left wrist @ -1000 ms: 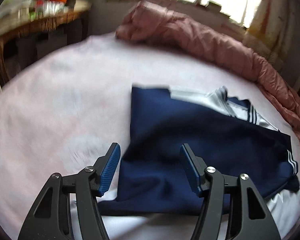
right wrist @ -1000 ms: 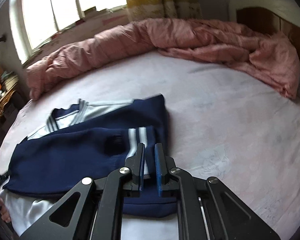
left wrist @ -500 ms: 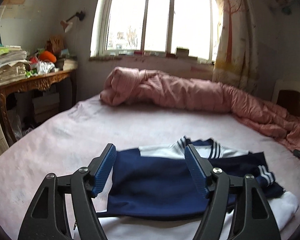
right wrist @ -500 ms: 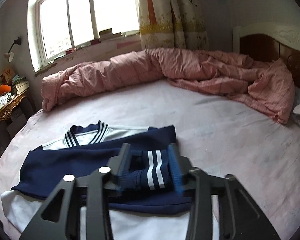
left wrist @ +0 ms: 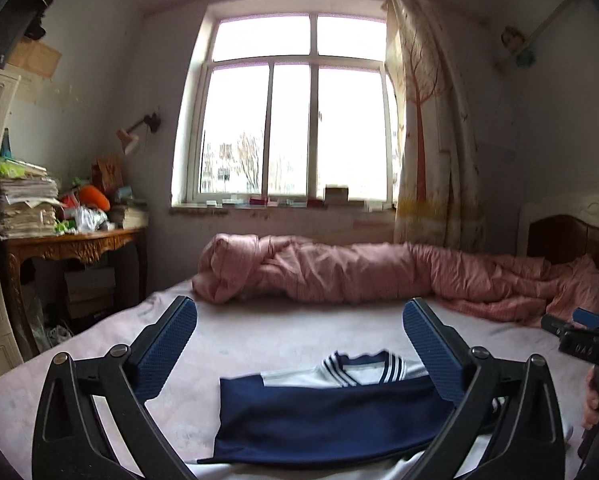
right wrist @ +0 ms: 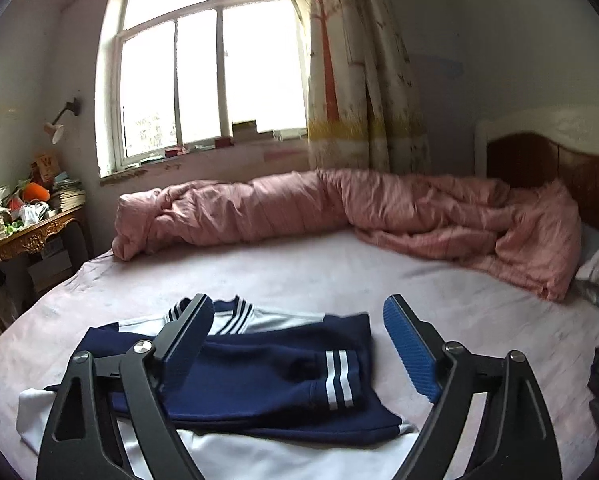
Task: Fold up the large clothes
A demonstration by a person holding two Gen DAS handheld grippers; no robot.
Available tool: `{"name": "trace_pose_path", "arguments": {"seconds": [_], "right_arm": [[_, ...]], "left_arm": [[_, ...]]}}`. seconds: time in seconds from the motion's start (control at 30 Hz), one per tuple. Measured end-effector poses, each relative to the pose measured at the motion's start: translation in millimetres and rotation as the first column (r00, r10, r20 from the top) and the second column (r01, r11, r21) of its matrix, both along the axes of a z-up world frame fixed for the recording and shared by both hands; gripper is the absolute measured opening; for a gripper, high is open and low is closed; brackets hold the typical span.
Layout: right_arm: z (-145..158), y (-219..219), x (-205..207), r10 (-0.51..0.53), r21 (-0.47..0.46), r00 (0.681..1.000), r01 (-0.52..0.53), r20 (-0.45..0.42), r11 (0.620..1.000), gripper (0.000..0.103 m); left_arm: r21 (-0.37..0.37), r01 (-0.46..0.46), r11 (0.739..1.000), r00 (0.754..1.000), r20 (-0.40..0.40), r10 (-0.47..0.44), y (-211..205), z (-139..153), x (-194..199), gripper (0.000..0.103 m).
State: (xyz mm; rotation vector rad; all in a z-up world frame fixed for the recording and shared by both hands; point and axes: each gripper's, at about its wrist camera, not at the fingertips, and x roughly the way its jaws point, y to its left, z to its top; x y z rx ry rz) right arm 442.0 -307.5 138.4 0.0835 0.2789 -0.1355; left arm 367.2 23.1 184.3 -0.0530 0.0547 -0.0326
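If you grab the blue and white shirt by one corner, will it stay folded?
Probably not. The shirt is soft cloth lying limp on the bed, so its loose folded sleeve would likely flop open. It looks light and unlikely to slip.

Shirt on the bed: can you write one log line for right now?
step: sleeves folded in | navy and white shirt: flat on bed | left gripper: opening, empty | right gripper: opening, empty

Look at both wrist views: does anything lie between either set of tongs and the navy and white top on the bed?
Nothing visible does. The left tongs and right tongs are opening with nothing between them, above the top. The pink quilt lies far behind it.
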Motion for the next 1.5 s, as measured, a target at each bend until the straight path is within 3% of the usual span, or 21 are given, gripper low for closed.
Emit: {"name": "trace_pose_path", "arguments": {"seconds": [0.1, 0.23, 0.33, 0.5, 0.6, 0.67, 0.8, 0.93, 1.07, 1.2, 1.27, 1.33, 1.43, 1.5], "right_arm": [[7.9, 6.8, -8.9, -0.012, -0.031, 0.999, 0.014, 0.053, 0.999, 0.103], [18.3, 13.4, -26.8, -0.006, -0.067, 0.992, 0.014, 0.124, 0.998, 0.103], [23.6, 19.7, -38.1, 0.031, -0.072, 0.992, -0.022, 0.126, 0.997, 0.103], [25.5, 40.9, -62.5, 0.101, -0.087, 0.989, -0.092, 0.109, 0.992, 0.103], [12.8, 55.3, -74.6, 0.104, -0.083, 0.993, -0.099, 0.052, 0.992, 0.103], [-1.8, 67.3, -83.9, 0.143, -0.120, 0.989, -0.145, -0.020, 0.982, 0.103], [-45.8, 78.2, -98.0, 0.168, -0.217, 0.971, -0.203, -0.169, 0.955, 0.103], [-98.3, 77.4, -97.2, 0.244, -0.146, 0.892, -0.318, -0.380, 0.937, 0.103], [-138.7, 72.1, -101.6, 0.210, -0.154, 0.853, -0.316, -0.477, 0.936, 0.103], [-171.9, 59.2, -87.2, 0.169, -0.105, 0.757, -0.299, -0.631, 0.948, 0.103], [-181.6, 54.3, -84.9, 0.120, -0.138, 0.755, -0.269, -0.645, 0.953, 0.103], [-187.6, 54.2, -80.8, 0.046, -0.230, 0.754, -0.257, -0.656, 0.939, 0.103], [-189.6, 57.8, -72.4, -0.018, -0.337, 0.755, -0.271, -0.656, 0.902, 0.103], [-189.4, 60.5, -66.0, -0.041, -0.377, 0.759, -0.274, -0.650, 0.885, 0.103]], "left_arm": [[-0.009, -0.006, 1.000, 1.000, 0.029, 0.006, -2.3, 5.9, -9.3, 0.102], [0.010, 0.008, 1.000, 0.999, 0.042, -0.009, -8.0, 10.2, -22.2, 0.102], [-0.027, 0.021, 0.999, 0.999, 0.033, -0.020, -6.8, 11.4, -34.7, 0.102], [-0.091, 0.051, 0.995, 0.999, 0.005, -0.051, -7.7, 3.5, -49.9, 0.102], [-0.053, 0.016, 0.998, 0.999, -0.050, -0.019, -8.9, -18.6, -53.6, 0.102], [-0.005, -0.002, 1.000, 0.991, -0.131, 0.001, -7.5, -41.3, -48.6, 0.102], [0.080, 0.012, 0.997, 0.949, -0.314, 0.013, 0.8, -94.2, -41.1, 0.102], [0.084, 0.069, 0.994, 0.895, -0.446, -0.024, 5.8, -140.0, -46.4, 0.102], [0.096, 0.093, 0.991, 0.848, -0.530, -0.028, -1.6, -171.1, -43.6, 0.102], [0.203, 0.168, 0.965, 0.731, -0.682, 0.016, -19.4, -205.6, -26.9, 0.102], [0.263, 0.171, 0.949, 0.708, -0.703, 0.067, -26.4, -218.7, -23.1, 0.102], [0.293, 0.185, 0.938, 0.683, -0.724, 0.091, -31.4, -226.8, -16.7, 0.103], [0.363, 0.163, 0.917, 0.717, -0.682, 0.142, -38.7, -225.8, -12.6, 0.102], [0.445, 0.143, 0.884, 0.761, -0.621, 0.189, -44.8, -224.6, -10.3, 0.102]]}}
